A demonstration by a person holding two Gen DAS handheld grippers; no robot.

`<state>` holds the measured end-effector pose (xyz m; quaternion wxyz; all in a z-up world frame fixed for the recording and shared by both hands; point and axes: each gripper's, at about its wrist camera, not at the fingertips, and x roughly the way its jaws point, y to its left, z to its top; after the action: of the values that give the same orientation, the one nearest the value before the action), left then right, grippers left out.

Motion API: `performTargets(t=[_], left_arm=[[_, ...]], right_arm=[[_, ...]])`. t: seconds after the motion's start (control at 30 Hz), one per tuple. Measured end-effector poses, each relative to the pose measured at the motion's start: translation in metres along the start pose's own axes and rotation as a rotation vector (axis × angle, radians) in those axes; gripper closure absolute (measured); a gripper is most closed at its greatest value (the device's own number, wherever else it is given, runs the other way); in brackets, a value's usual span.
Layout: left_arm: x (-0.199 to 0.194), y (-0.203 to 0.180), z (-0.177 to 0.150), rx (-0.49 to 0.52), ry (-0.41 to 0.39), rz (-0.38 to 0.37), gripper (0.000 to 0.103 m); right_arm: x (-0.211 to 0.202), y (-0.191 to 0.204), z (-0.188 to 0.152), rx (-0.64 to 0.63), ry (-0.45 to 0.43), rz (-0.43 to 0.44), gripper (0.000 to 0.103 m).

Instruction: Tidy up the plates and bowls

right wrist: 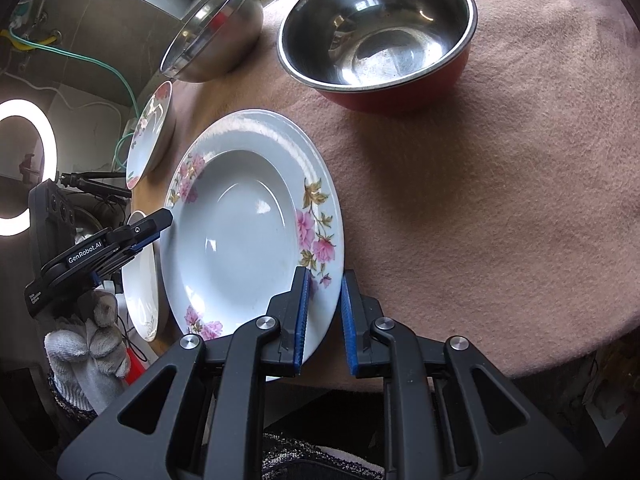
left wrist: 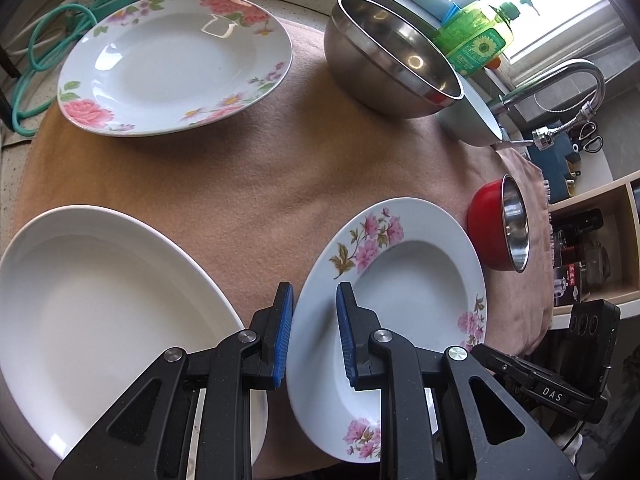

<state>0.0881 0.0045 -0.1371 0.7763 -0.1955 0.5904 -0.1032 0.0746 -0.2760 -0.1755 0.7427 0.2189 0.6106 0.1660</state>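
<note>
Two grippers are engaged on one item: the pink-flowered plate [right wrist: 240,220], which sits near the front edge of the brown cloth [left wrist: 280,168]. The left gripper [left wrist: 314,312] straddles the plate's left rim, one blue pad outside and one over the well, jaws nearly closed and apparently clamped on the rim. The right gripper [right wrist: 324,300] does likewise on the right rim, jaws narrow and gripping the rim. The step in hand appears to be a two-sided lift of this plate for stacking. Raise both sides at the same rate and keep the plate level; an uneven lift would twist the rim out of one pad pair. Glazed ceramic is slick, so hold pad pressure constant. Likely stacking targets are the plain white plate [left wrist: 100,300], just beside it on the left, or the large flowered plate [left wrist: 176,64] at the far left. Clear the red bowl [right wrist: 380,28], near the plate's right side, and the steel bowl [left wrist: 392,56] beyond it, before translating.
</note>
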Motion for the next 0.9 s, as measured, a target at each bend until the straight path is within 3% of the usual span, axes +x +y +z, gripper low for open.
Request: performTargets(t=[0.3,0.37,0.43,0.6,0.7,0.9], left_arm=[[-0.005,0.002,0.000,-0.013,-0.016,-0.008,0.083],[-0.009,0.001,0.001,-0.003,-0.031,-0.003,0.083],[-0.012,0.000,0.002,-0.001,-0.044,0.002,0.083],[-0.020,0.003,0.002,-0.013,-0.069,-0.004,0.079],[-0.026,0.005,0.002,-0.025,-0.084,-0.012,0.077],[-0.042,0.009,0.006,-0.027,-0.122,-0.004,0.070]], right_arm=[[-0.006,-0.001,-0.002,0.003,-0.019,-0.011,0.086],[-0.011,-0.001,-0.003,0.000,-0.038,-0.026,0.082],[-0.016,-0.002,-0.004,-0.003,-0.056,-0.035,0.070],[-0.031,0.001,-0.003,-0.016,-0.100,-0.039,0.065],[-0.040,0.008,-0.002,-0.045,-0.132,-0.044,0.052],[-0.044,0.030,0.009,-0.109,-0.157,-0.045,0.051]])
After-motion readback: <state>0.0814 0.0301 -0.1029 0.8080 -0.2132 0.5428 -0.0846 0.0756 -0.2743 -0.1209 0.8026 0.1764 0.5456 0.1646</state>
